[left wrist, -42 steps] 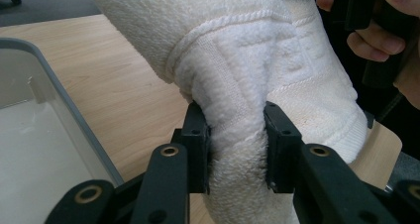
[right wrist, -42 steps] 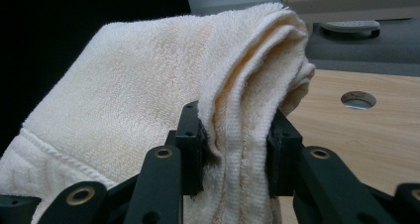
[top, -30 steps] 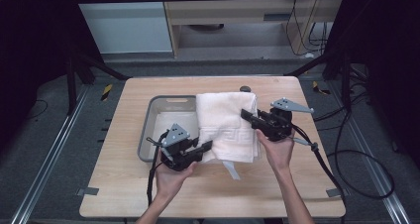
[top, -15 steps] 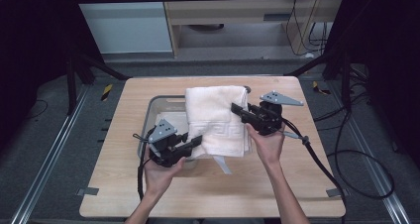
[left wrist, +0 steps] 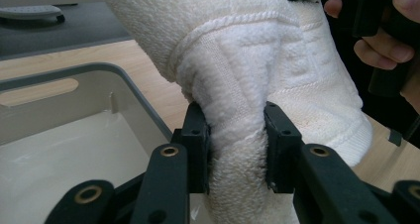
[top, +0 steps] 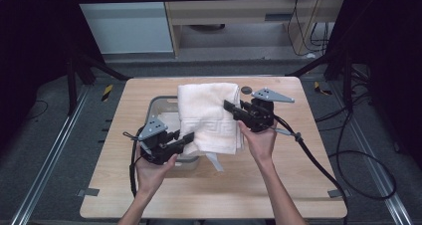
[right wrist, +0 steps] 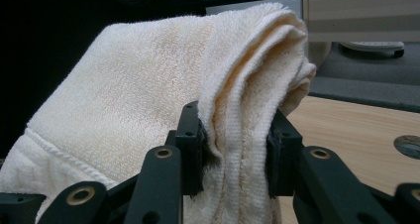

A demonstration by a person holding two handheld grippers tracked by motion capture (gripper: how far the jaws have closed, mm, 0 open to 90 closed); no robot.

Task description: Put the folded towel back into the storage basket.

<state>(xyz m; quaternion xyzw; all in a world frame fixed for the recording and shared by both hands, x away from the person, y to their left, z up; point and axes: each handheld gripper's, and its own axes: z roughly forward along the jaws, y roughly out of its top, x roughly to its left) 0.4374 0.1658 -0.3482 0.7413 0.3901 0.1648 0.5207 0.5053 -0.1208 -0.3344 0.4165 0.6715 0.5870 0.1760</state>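
Towel [top: 211, 116], folded and white, hangs over the grey tub [top: 160, 105], left tongs [top: 188, 137] and right tongs [top: 230, 107] each clamped on an edge.

The towel [top: 211, 116] was thick white terry cloth, looped and fuzzy, with a woven key-pattern band and corded hem. The tub [top: 158, 109] at its nine o'clock looked like smooth grey plastic, faintly glossy inside. The desk [top: 278, 185] showed pale matt wood grain. Both claws' jaws were matt black plastic.

Towel [top: 211, 116] farther back, seemingly higher.
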